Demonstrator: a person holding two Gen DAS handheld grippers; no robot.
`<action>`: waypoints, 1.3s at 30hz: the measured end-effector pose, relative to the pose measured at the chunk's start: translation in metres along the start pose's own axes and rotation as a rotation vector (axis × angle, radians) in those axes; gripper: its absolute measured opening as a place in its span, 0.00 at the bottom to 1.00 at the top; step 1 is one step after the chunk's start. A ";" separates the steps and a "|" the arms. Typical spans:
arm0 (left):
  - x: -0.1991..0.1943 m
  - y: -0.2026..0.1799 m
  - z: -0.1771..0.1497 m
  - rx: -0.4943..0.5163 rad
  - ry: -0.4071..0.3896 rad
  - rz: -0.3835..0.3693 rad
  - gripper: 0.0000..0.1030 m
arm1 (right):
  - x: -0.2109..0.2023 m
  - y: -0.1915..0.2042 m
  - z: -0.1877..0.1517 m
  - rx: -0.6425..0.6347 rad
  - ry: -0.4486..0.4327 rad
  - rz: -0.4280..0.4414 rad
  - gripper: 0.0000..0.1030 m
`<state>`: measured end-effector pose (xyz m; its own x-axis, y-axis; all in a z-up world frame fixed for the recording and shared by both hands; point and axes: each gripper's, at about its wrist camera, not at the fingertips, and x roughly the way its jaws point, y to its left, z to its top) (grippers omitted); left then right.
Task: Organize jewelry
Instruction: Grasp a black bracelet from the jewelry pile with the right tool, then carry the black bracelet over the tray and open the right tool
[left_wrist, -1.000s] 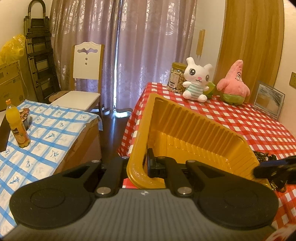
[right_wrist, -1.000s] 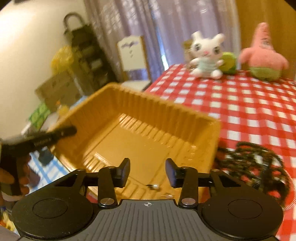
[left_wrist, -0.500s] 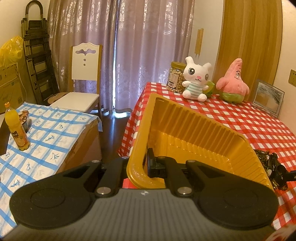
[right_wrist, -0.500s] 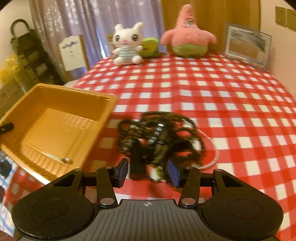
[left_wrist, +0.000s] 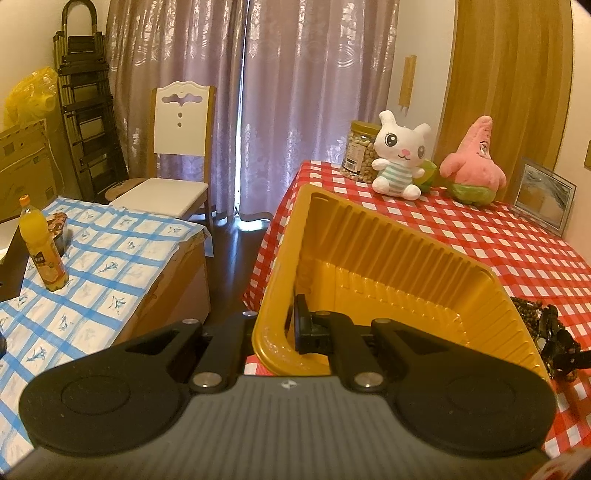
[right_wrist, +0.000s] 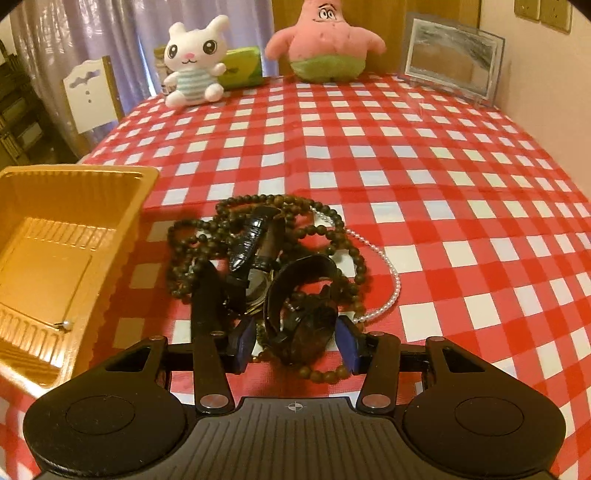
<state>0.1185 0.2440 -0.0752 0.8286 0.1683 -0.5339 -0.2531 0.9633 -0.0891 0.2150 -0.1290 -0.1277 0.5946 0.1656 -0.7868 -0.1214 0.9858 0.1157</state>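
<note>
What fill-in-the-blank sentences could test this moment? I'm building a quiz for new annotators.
1. The left gripper is shut on the rim of the ____ tray.
2. The right gripper hangs open around a tangled pile of jewelry lying on the red-and-white ____ tablecloth.
3. The only item in the tray is a small ____-headed pin.
4. A thin white ____ strand trails from the pile's right side.

Missing words: yellow; checked; pearl; pearl

Left gripper (left_wrist: 288, 328) is clamped tight on the near wall of the yellow tray (left_wrist: 388, 258), one finger inside, one outside. Right gripper (right_wrist: 295, 343) sits low with jaws spread wide, its blue-padded fingers (right_wrist: 245, 341) straddling the jewelry pile (right_wrist: 273, 269).
</note>
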 end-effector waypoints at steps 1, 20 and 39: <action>0.000 0.000 0.000 0.000 0.000 0.002 0.06 | 0.001 0.000 0.000 -0.003 -0.002 -0.004 0.47; -0.009 0.002 -0.006 -0.002 -0.001 0.000 0.06 | -0.046 -0.011 0.020 -0.022 -0.124 0.081 0.12; -0.012 -0.002 -0.008 -0.006 0.003 -0.009 0.06 | -0.074 0.091 0.039 -0.189 -0.160 0.415 0.08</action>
<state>0.1050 0.2381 -0.0751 0.8293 0.1592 -0.5356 -0.2489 0.9635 -0.0989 0.1907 -0.0506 -0.0357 0.5789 0.5602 -0.5925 -0.5077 0.8162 0.2757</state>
